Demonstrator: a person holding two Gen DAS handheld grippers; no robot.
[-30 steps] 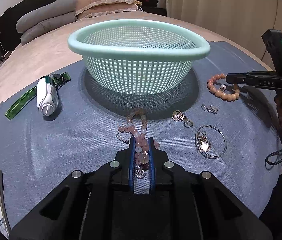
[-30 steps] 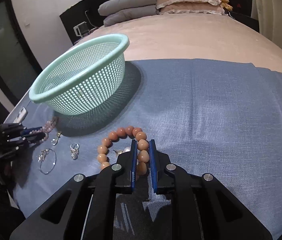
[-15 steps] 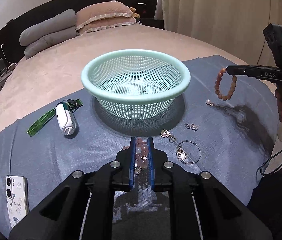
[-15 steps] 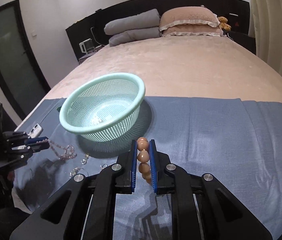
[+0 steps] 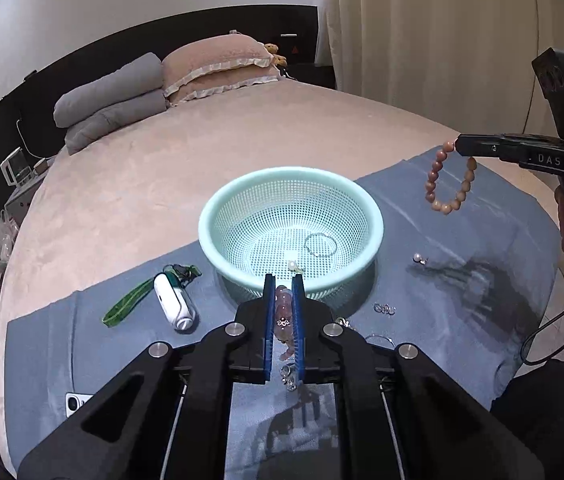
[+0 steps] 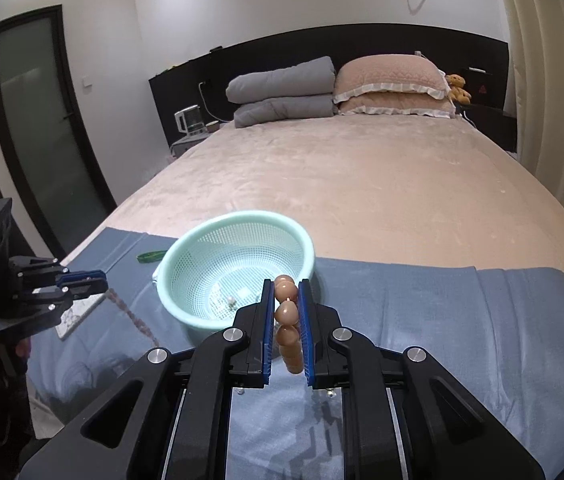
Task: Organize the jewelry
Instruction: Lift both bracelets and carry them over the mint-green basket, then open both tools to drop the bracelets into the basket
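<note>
A mint mesh basket (image 5: 218, 216) sits on a blue cloth (image 5: 462, 320) on the bed; a thin bangle (image 5: 321, 245) and a pearl piece (image 5: 292, 266) lie inside. My left gripper (image 5: 283, 286) is shut on a pink bead necklace (image 5: 282, 312), held in the air just before the basket's near rim; the necklace hangs down in the right wrist view (image 6: 130, 314). My right gripper (image 6: 287, 292) is shut on an orange bead bracelet (image 6: 287, 314), which dangles high to the right of the basket (image 5: 448, 184).
On the cloth lie a pearl earring (image 5: 419, 258), a small silver earring (image 5: 384, 309), a white device with a green strap (image 5: 174, 302) and a phone (image 5: 76, 402). Pillows (image 6: 394, 88) are at the bed head.
Both grippers have risen off the cloth with their jewelry. The bracelet and the necklace now hang in the air, and the basket looks farther below.
</note>
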